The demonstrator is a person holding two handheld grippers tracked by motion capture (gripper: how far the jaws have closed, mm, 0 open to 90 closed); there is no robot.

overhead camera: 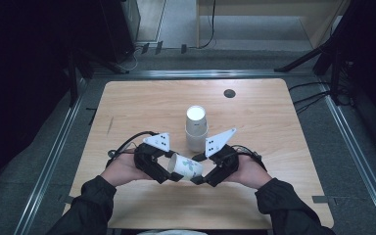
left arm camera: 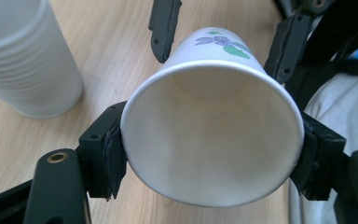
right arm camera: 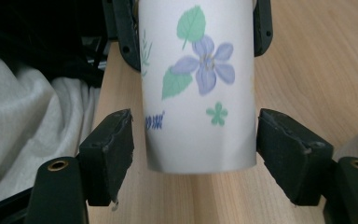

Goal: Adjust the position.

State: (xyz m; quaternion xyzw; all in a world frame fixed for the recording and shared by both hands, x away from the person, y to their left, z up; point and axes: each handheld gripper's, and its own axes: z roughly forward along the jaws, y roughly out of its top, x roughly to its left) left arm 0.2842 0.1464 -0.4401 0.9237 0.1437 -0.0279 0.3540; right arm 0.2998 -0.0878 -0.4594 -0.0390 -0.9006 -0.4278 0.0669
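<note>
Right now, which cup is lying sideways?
The flowered cup held between the two grippers lies sideways; the plain white stack of cups behind it stands upside down.

Surface (overhead camera: 274, 147): light wood-grain top, rounded corners, round dark grommet (overhead camera: 229, 93) near the far edge. Floor (overhead camera: 357, 161): grey carpet, metal rails (overhead camera: 49, 161) along the left, right and far sides. Beyond: pale wooden cabinet (overhead camera: 274, 19), black cables (overhead camera: 318, 98), dark stand legs (overhead camera: 301, 61). Both sides of the room lie in deep shadow.
</note>
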